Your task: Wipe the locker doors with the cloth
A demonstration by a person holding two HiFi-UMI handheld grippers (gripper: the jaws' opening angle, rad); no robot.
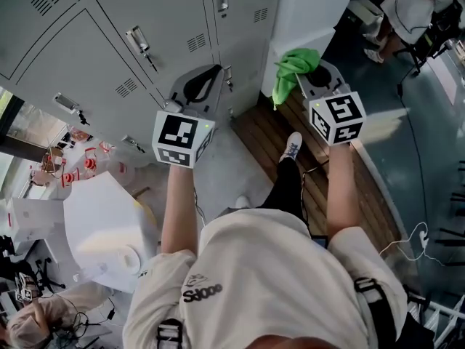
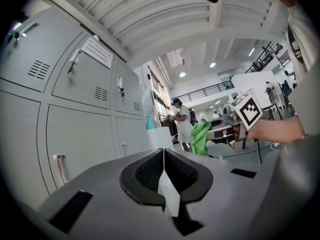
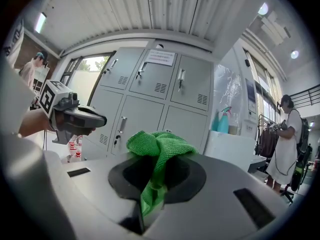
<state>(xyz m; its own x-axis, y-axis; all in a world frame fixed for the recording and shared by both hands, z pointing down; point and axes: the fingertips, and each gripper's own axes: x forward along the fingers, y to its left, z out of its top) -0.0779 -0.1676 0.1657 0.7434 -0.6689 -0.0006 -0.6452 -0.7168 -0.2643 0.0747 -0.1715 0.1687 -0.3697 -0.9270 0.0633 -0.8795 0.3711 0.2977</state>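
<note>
Green cloth [image 3: 159, 145] is pinched between the closed jaws of the right gripper [image 3: 152, 184], with folds bunched above the tips. Left gripper [image 2: 163, 160] is pressed fully closed, nothing held. Both are raised before the grey locker doors [image 1: 131, 20], apart from them.

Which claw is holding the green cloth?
The right claw: its jaws pinch the bunched green cloth. The left claw has its jaws together with nothing between them.

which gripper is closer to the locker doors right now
Left. The left gripper, shut and empty, sits right alongside the locker doors. The right gripper, clamping the green cloth, faces them from farther back.
</note>
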